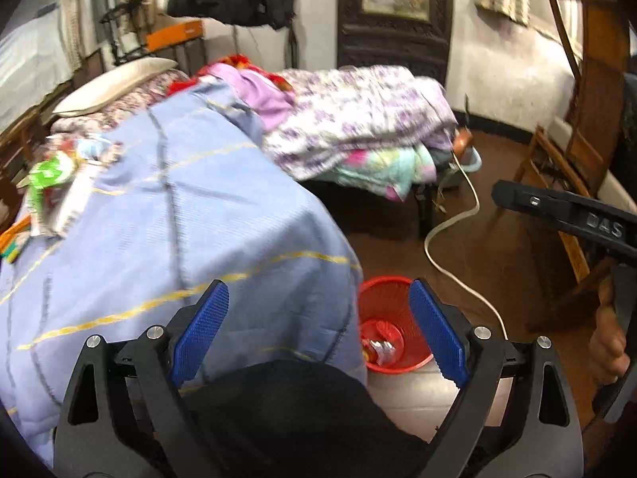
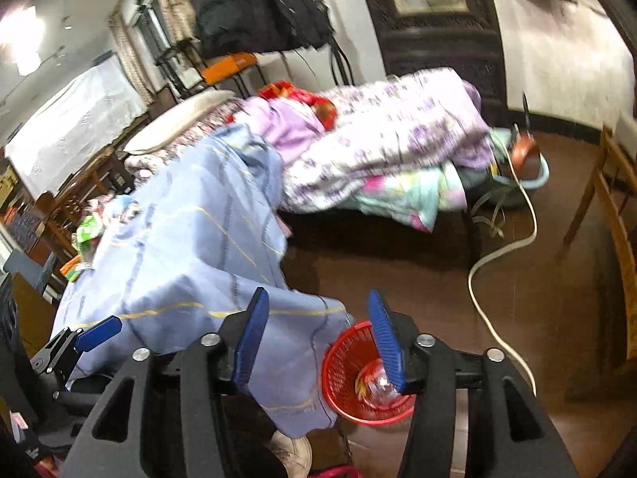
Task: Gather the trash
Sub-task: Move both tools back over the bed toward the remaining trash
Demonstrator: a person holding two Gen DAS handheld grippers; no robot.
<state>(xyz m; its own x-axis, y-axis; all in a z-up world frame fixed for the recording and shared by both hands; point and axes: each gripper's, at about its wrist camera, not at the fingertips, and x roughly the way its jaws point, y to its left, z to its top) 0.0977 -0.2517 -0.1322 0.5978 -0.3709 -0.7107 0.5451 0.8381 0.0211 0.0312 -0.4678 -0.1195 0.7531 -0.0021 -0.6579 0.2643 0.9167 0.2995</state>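
Both empty: the left hand-held gripper gapes wide and the right hand-held gripper is parted too. Wrappers lie at the blue blanket's far edge, well apart from the red bin. Probably light, crinkly, slippery; pinch a folded edge.

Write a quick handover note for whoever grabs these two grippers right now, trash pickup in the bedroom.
Left gripper: open, holding nothing, above the edge of the blue quilt.
Right gripper: open, holding nothing, near the red basket.
The basket stands on the floor by the corner of the bed and already holds some wrappers.
Left to do: a pile of wrappers lies on the quilt at the far left side of the bed. Carry those to the basket.
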